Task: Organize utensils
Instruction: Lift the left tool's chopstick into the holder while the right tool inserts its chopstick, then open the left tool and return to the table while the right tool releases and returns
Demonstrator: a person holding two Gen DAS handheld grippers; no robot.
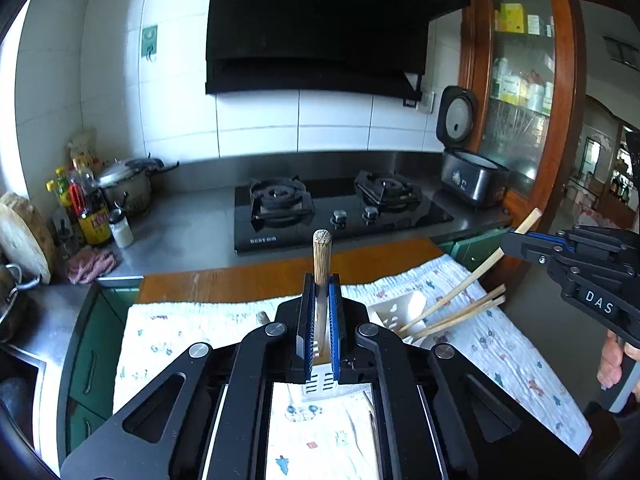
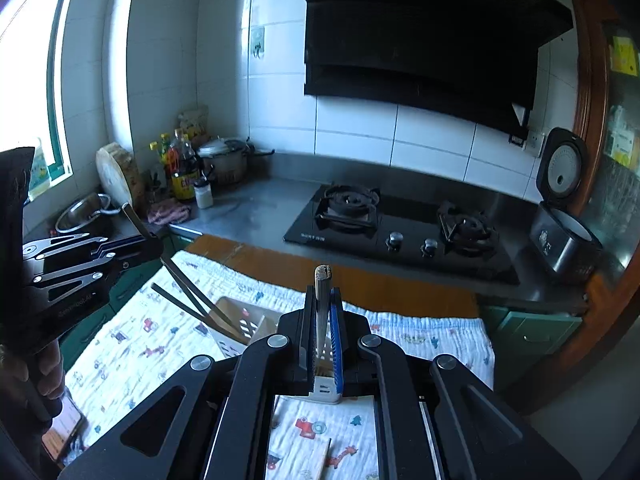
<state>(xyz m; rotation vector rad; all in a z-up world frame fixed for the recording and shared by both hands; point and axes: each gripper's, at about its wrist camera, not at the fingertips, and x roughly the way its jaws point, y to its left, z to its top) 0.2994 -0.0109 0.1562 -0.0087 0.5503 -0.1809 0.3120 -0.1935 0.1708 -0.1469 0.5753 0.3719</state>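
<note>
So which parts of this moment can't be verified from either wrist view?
- Left wrist view: the lower end of the chopstick in the left tongs is hidden by their pads.
- Right wrist view: the holder interior is hidden by its wall; the chopstick on the cloth is cut off by the bottom edge.

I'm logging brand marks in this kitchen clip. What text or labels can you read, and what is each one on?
"DAS" on the right gripper, letters partly cut off.
Stove front edge: a white brand mark, too blurred to read.
Left gripper body: faint print, unreadable.
Sauce bottle: yellow label, unreadable.
Green wall sticker: a symbol, no legible words.
Cabinet boxes: print too small.
Each gripper is shut on a chopstick.
</note>
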